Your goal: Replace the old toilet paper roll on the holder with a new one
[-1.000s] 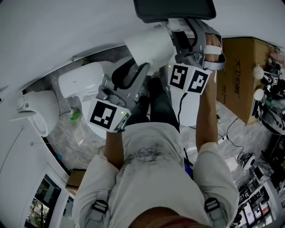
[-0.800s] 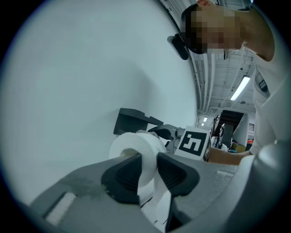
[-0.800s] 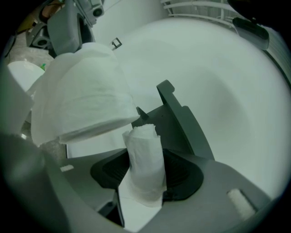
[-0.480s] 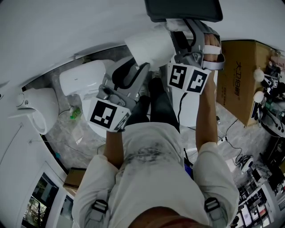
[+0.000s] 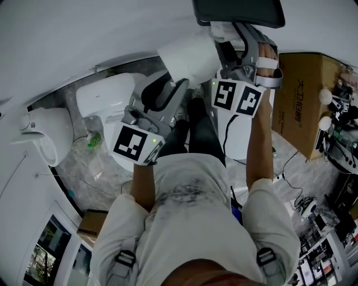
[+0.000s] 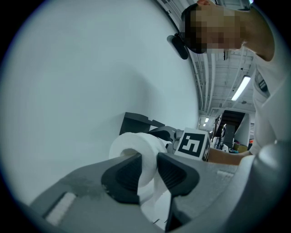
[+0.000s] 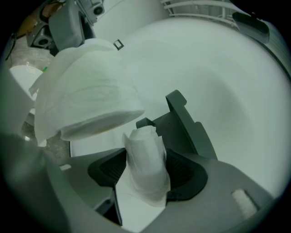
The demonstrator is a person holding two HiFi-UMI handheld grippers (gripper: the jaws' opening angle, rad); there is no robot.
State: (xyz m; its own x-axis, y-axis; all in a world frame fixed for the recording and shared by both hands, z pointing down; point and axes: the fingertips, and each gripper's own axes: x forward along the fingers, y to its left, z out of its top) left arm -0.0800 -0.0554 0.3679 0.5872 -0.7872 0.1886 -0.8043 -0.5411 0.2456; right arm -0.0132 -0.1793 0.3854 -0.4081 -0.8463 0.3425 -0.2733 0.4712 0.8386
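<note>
My left tongs (image 6: 149,169) are clamped on the wall of the new roll (image 6: 136,146), one pad inside the core and one outside. They hold it up close to the wall, just below the dark holder (image 5: 238,12); the roll is not on the holder yet.

My right tongs (image 7: 145,172) have just been opening. A crumpled wad of paper (image 7: 144,148) stands between the pads and touches both, so I judge that grip to be light. That is my first worry: if the pads part any further, the wad slips out and drops to the floor (image 5: 84,167).

The second is the roll. Pinched by one soft wall, it can squash or swing. Its loose tail hangs under my left tongs and could snag and unwind as I bring the core to the holder.
</note>
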